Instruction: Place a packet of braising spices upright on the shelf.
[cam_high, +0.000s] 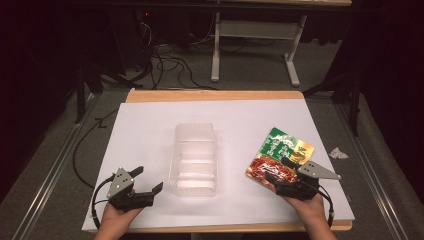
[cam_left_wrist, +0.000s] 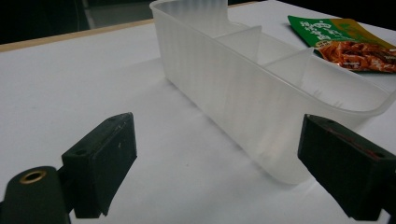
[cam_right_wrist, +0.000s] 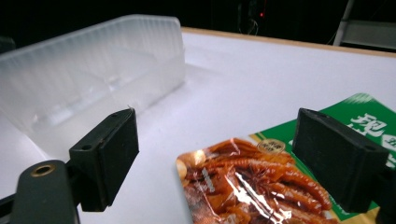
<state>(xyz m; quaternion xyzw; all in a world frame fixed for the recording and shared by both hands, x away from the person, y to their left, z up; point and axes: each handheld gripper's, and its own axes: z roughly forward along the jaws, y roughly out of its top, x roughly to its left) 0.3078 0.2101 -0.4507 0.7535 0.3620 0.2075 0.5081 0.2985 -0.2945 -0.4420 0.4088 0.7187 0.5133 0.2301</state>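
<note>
Translucent plastic makes one bin between your two grippers; one snack packet lies under your right gripper, jaws apart. Left gripper gapes empty.

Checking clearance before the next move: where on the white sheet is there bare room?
Bare: left of the clear bin above the left gripper, and the far strip beyond the bin. Crowded: near right, where the right gripper hangs over the snack packet.

The snack packet bears white characters on its green part (too blurred to read).
</note>
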